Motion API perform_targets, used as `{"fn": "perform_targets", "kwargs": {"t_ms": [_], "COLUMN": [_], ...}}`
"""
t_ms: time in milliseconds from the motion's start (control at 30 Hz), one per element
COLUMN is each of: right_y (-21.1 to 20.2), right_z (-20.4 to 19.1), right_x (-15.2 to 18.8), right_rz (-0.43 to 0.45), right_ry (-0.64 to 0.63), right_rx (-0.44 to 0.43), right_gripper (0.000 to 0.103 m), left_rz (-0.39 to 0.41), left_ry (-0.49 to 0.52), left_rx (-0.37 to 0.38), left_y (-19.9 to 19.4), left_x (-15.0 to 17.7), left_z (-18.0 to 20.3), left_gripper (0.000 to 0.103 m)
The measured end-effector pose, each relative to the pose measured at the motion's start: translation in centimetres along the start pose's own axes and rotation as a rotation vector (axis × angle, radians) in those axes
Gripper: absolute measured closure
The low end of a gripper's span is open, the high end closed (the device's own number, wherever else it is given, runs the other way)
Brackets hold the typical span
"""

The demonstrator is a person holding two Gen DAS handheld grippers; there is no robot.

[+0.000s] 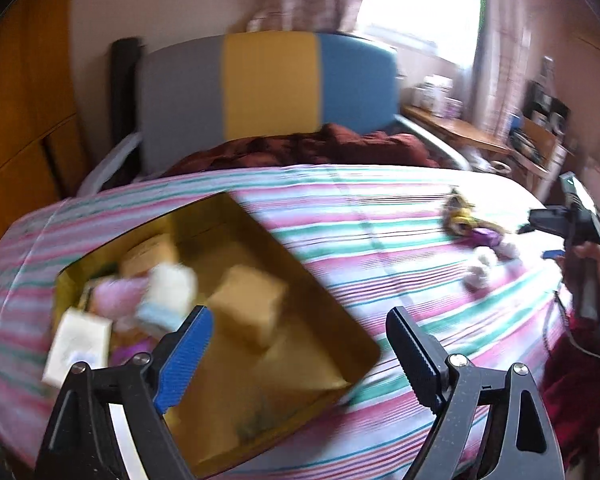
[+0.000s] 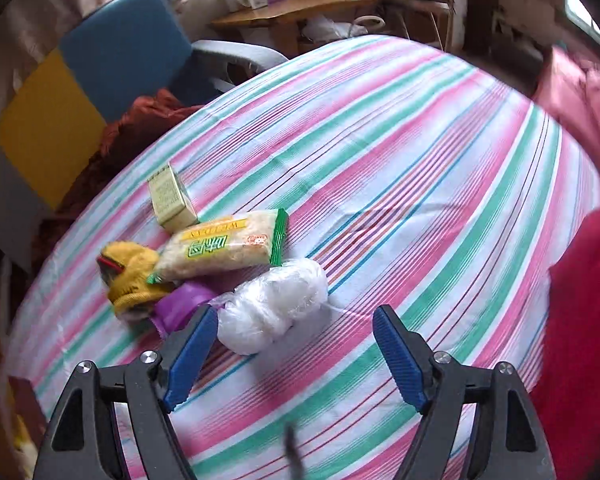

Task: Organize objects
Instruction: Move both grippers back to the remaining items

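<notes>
A yellow open box lies on the striped bedspread and holds several items: a tan block, a white and blue packet, a pink soft thing. My left gripper is open and empty just above the box's near side. In the right wrist view a pile lies on the bedspread: a small cream carton, a noodle packet, a yellow knit item, a purple item, a clear plastic bag. My right gripper is open and empty, just in front of the bag.
A grey, yellow and blue headboard and a dark red blanket are at the bed's far end. A wooden bedside table with clutter stands beyond. The right hand-held gripper shows in the left view, near the pile.
</notes>
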State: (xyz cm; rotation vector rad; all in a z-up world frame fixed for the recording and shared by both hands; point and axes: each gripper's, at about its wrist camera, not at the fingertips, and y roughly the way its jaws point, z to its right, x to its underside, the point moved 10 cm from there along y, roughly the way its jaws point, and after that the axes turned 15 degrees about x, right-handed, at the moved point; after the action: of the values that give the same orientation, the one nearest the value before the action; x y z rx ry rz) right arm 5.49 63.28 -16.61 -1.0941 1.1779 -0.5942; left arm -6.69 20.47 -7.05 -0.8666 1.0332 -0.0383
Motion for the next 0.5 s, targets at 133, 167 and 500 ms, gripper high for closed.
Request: {"fn": "perform_targets", "kwargs": {"t_ms": [133, 167, 500], "right_y": [-0.4, -0.5, 1.4], "right_z": [-0.6, -0.8, 0.3], "right_x": [0.3, 0.3, 0.3], "right_rz": [-0.003, -0.006, -0.076], "right_ry": [-0.016, -0.023, 0.009], "right_rx": [-0.025, -0.028, -0.028], "right_gripper": [0.022, 0.022, 0.022], "left_rz": [-0.021, -0.033, -0.152], "left_ry": [0.094, 0.116, 0.22], "left_rx": [0.092, 0.113, 0.241], "left_y": [3.0, 3.9, 13.2], "left_x": [-1.6, -1.9, -2.6], "left_z": [4.9, 6.2, 13.9], "left_gripper": [0.012, 0.011, 0.012]}}
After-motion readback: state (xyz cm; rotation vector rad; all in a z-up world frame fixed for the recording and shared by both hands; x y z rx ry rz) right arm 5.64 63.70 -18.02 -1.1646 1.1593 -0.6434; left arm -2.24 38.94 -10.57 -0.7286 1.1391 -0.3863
